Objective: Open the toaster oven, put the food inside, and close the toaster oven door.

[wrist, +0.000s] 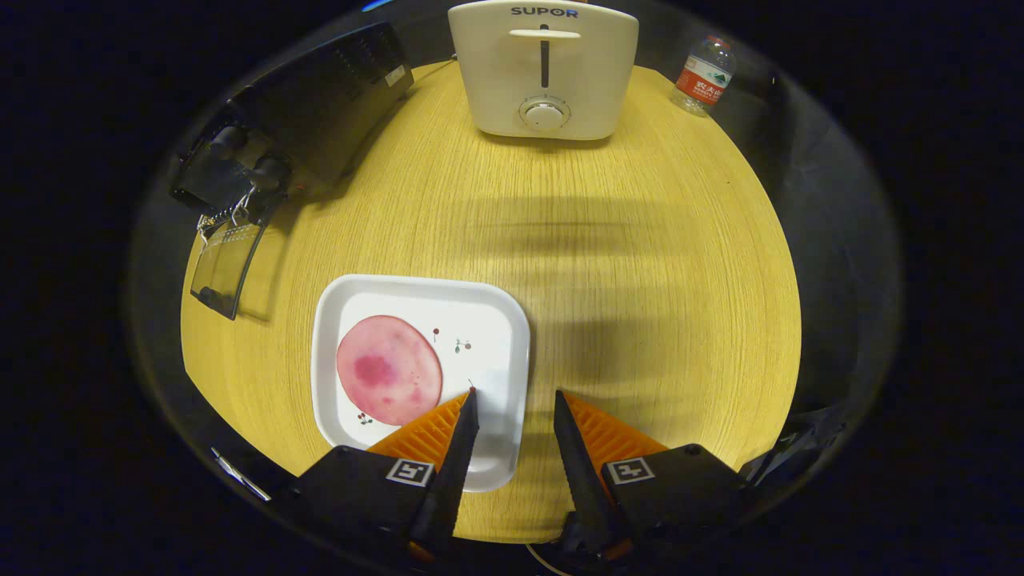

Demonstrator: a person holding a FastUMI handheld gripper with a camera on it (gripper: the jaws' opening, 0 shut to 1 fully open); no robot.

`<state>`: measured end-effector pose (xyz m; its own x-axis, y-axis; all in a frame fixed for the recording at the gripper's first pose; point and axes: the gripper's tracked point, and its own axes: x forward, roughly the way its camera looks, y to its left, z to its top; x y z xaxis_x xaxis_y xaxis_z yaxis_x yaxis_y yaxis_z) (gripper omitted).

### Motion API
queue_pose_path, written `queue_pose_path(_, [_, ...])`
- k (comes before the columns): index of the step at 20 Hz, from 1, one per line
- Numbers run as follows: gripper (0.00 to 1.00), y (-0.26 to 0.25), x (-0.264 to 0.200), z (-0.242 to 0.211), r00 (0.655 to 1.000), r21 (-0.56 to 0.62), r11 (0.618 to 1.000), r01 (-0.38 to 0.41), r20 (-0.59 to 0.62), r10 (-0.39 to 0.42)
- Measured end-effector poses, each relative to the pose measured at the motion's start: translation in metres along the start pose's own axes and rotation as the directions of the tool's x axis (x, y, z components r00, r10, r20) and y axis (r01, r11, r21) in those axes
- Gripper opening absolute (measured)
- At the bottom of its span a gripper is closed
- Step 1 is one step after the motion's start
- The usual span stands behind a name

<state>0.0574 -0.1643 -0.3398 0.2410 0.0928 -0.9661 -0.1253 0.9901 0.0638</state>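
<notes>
The gripper [514,392] hangs above the near edge of a round wooden table [640,280], its two fingers spread apart with nothing between them but bare wood and the right rim of a plate [516,320]. The left fingertip sits over the plate's right side; the right fingertip is over the table, just beside the plate.

The plate is white and square with rounded corners, and on its left half lies the food, a round pink slice [389,370] (ham or something like it, hard to be sure), flat and just left of the left finger.

The oven [304,120] is a dark box at the far left of the table, well apart from the plate, and its glass door [224,268] hangs open, folded down toward the table's edge.

Straight ahead, beyond the fingers at the far side, stands a cream toaster [544,72] with a dial on its front. To its right a water bottle [704,76] stands upright near the table's rim
</notes>
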Motion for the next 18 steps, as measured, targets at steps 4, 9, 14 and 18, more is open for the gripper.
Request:
queue_pose_path(4, [0.41, 0.005, 0.000, 0.001, 1.000, 0.020, 0.999, -0.027, 0.006, 0.027])
queue_pose_path(9, [0.16, 0.000, 0.004, 0.003, 0.998, 0.058, 0.997, -0.055, 0.009, 0.055])
queue_pose_path(14, [0.05, 0.000, -0.006, 0.004, 0.996, 0.004, 0.997, -0.078, 0.032, 0.078])
queue_pose_path(18, [0.02, 0.001, -0.003, 0.002, 0.994, 0.043, 0.993, -0.107, 0.026, 0.106])
